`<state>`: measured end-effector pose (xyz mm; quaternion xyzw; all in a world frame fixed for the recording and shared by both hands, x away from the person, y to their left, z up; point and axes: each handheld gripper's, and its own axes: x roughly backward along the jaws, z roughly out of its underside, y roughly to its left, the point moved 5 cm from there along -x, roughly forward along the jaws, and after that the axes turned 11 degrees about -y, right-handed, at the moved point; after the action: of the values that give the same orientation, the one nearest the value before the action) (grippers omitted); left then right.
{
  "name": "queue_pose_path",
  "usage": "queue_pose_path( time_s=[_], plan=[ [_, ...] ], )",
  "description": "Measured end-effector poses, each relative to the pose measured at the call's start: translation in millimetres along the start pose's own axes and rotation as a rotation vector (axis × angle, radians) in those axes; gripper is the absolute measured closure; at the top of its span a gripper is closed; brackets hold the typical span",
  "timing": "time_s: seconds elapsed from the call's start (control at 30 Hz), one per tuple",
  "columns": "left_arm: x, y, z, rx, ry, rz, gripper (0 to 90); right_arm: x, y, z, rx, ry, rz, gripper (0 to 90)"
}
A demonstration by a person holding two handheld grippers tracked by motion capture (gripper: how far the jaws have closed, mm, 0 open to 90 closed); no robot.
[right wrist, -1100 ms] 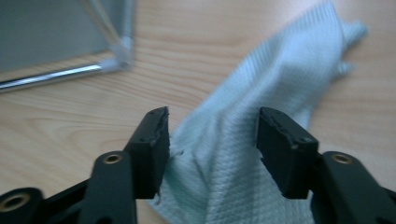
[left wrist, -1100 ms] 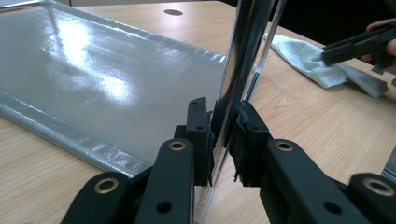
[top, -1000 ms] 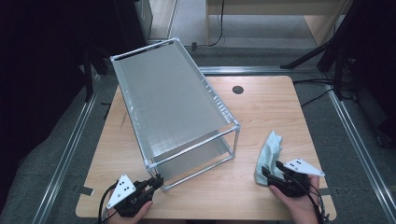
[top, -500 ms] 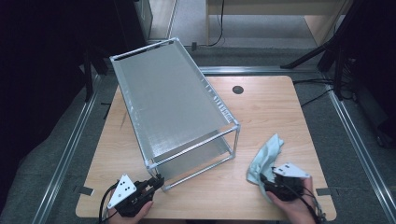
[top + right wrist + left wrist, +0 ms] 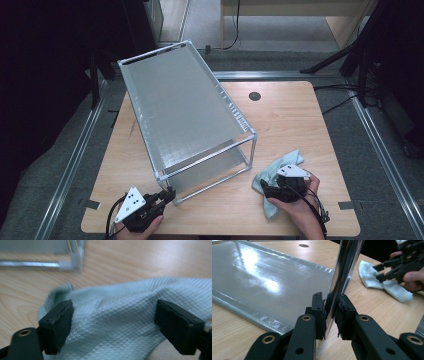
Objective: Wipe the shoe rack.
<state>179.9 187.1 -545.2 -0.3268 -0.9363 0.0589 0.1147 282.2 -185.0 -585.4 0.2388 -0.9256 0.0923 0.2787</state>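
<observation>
A metal wire rack (image 5: 185,115) with a grey shelf liner stands tilted on the wooden table (image 5: 295,115). My left gripper (image 5: 167,194) is shut on the rack's near chrome corner post (image 5: 342,277), and its pads (image 5: 320,310) press the post from both sides. A pale green waffle cloth (image 5: 287,162) lies crumpled on the table at the right. My right gripper (image 5: 264,189) rests low over the cloth (image 5: 125,322). Its jaws have just been opening and now stand wide apart, with cloth bunched between them (image 5: 115,317).
The rack's bottom corner (image 5: 75,257) lies just beyond the cloth. A dark round grommet (image 5: 255,95) sits in the tabletop at the back. Metal floor rails (image 5: 380,145) run along both sides of the table.
My right hand has moved left and down toward the table's front with the cloth, which now lies lower and more crumpled. The left gripper has stayed on the post.
</observation>
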Motion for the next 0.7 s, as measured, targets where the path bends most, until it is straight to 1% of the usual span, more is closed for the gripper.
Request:
queue_pose_path(
  time_s=[0.03,0.07,0.1,0.13,0.17,0.2,0.23,0.27,0.3,0.33,0.37,0.4,0.47,0.53,0.6,0.63,0.67,0.7],
  plan=[
    [0.0,0.2,0.1,0.002,0.0,0.002,78.0,0.0,-0.4,0.1,-0.019,-0.001,-0.011,21.9],
    [0.0,0.1,0.2,0.004,0.0,0.001,77.9,0.6,-0.8,0.0,-0.023,-0.001,-0.006,25.8],
    [0.0,0.1,0.2,0.004,0.0,0.001,77.9,1.9,-0.4,-0.5,-0.027,-0.001,-0.003,33.3],
    [-0.2,-0.2,0.3,0.003,-0.001,-0.002,77.9,1.9,-0.4,-0.5,-0.027,-0.001,-0.003,33.3],
    [-0.4,-0.5,0.3,0.001,-0.001,0.0,77.9,5.0,3.1,-0.7,-0.027,-0.012,-0.006,52.4],
    [-0.4,-0.5,0.3,0.001,-0.001,0.0,78.0,5.0,3.1,-0.7,-0.027,-0.012,-0.006,52.4],
    [-0.6,-0.5,0.2,-0.005,-0.002,-0.001,78.1,6.0,6.0,-1.7,-0.041,-0.014,0.008,70.3],
    [-0.6,-0.5,0.2,-0.005,-0.002,-0.001,78.2,6.0,6.0,-1.7,-0.041,-0.014,0.008,70.3],
    [-1.3,-0.4,-0.2,-0.008,-0.004,0.004,78.2,4.9,8.2,-3.8,-0.061,-0.004,0.015,77.8],
    [-1.9,-0.5,-0.5,-0.006,-0.005,0.007,78.2,4.3,8.5,-4.9,-0.065,-0.002,0.021,79.1],
    [-2.5,-0.5,-0.8,-0.012,-0.005,0.011,78.5,3.4,8.4,-7.0,-0.071,-0.009,0.028,79.9],
    [-2.9,-0.7,-0.9,-0.024,-0.003,0.011,79.0,2.8,8.0,-10.6,-0.085,-0.031,0.03,80.3],
    [-3.0,-1.2,-0.5,-0.041,0.004,0.009,79.7,3.2,6.0,-22.2,-0.122,-0.092,0.023,80.7],
    [-1.8,-0.8,-0.2,-0.038,0.003,0.007,79.9,5.5,4.6,-37.0,-0.136,-0.164,0.021,80.8],
    [0.1,-0.1,0.2,-0.036,0.001,0.006,79.9,7.9,5.2,-51.5,-0.152,-0.232,0.003,80.8],
    [0.1,-0.1,0.2,-0.036,0.001,0.006,79.9,7.9,5.2,-51.5,-0.152,-0.232,0.003,80.8],
    [3.7,1.4,0.9,-0.034,0.002,0.001,79.9,12.1,9.6,-65.2,-0.148,-0.279,-0.026,80.8],
    [4.7,1.9,1.0,-0.033,0.002,-0.001,79.9,15.8,13.2,-71.3,-0.143,-0.306,-0.036,80.7]
  ],
)
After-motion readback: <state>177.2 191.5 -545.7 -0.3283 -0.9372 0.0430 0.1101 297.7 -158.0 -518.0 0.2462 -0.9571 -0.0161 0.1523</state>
